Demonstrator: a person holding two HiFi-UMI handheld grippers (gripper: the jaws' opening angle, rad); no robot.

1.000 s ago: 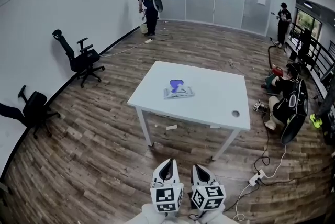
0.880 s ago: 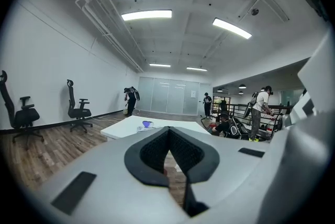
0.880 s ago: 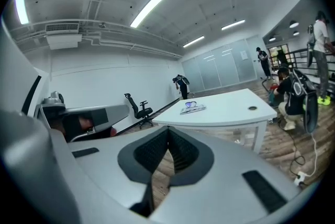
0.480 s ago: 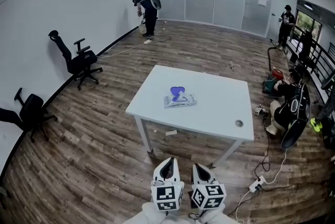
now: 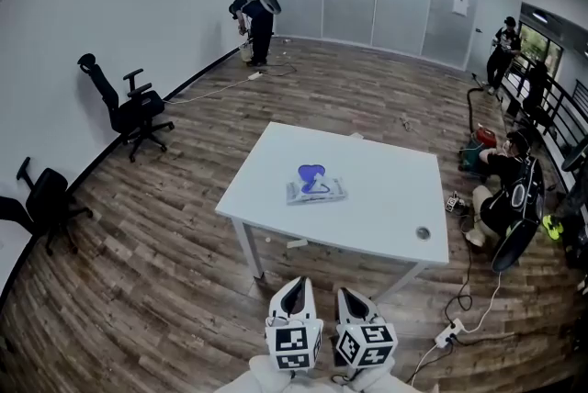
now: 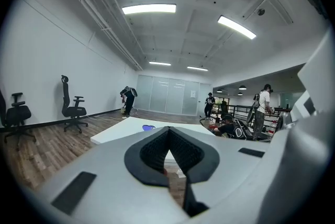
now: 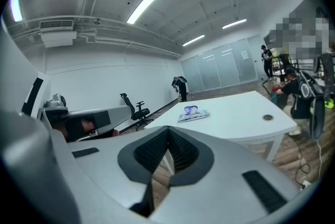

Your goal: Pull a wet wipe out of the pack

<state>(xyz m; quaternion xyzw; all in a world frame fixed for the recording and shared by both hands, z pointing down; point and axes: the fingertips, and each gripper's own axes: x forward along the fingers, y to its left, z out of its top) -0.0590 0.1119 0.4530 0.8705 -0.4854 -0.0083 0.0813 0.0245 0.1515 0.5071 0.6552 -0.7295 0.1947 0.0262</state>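
Observation:
A flat wet wipe pack point(image 5: 315, 190) with a blue lid flipped up lies near the middle of the white table point(image 5: 386, 226). The right gripper view shows the same pack point(image 7: 192, 114) far ahead on the table point(image 7: 235, 115). In the left gripper view only the blue lid point(image 6: 148, 127) peeks over the table edge. Both grippers are held close to the body, well short of the table. My left gripper point(image 5: 293, 294) has its jaws closed with nothing between them. My right gripper point(image 5: 353, 300) is likewise shut and empty.
Two black office chairs point(image 5: 124, 111) stand by the left wall. A person point(image 5: 254, 15) bends at the far wall, others sit or stand at the right point(image 5: 501, 189). Cables and a power strip point(image 5: 447, 331) lie on the wood floor right of the table.
The table and pack have come nearer and sit lower in the head view. Both grippers keep the same place in the frame, still shut.

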